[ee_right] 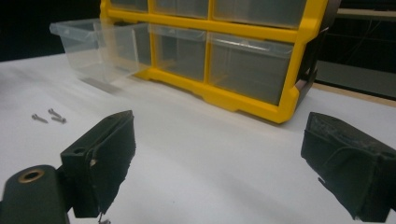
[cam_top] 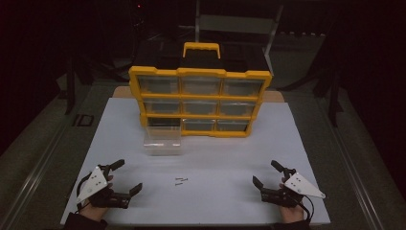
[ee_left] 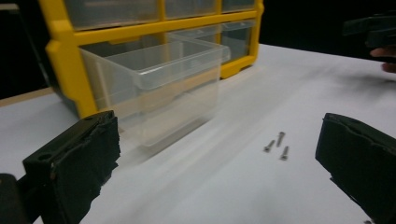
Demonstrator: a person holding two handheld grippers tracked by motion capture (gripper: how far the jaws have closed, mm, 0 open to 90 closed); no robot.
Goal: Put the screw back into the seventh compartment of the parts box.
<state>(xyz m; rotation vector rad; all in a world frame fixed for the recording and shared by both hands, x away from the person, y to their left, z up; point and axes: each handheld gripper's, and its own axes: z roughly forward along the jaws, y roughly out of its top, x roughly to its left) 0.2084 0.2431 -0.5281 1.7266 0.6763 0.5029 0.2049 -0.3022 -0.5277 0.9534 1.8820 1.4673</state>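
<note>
A yellow organizer cabinet [cam_top: 201, 100] with several clear drawers stands at the back of the white table [cam_top: 206, 158]. One clear drawer [cam_top: 163, 142] has been pulled out of the bottom left slot and sits in front of the cabinet. Three small screws [cam_top: 180, 180] lie on the table between the hands. My left gripper [cam_top: 128, 176] rests open at the front left, nothing between its jaws. At the front right my right gripper [cam_top: 265, 173] is open too and holds nothing. The left gripper view has the drawer [ee_left: 159, 88] and the screws [ee_left: 277, 145] ahead of it; the right gripper view has the screws [ee_right: 49, 116] at far left.
The cabinet's yellow carry handle [cam_top: 201, 48] sticks up at the back. Dark floor and metal frame legs [cam_top: 273, 28] surround the table. In the left gripper view the other gripper [ee_left: 373, 30] appears at top right.
</note>
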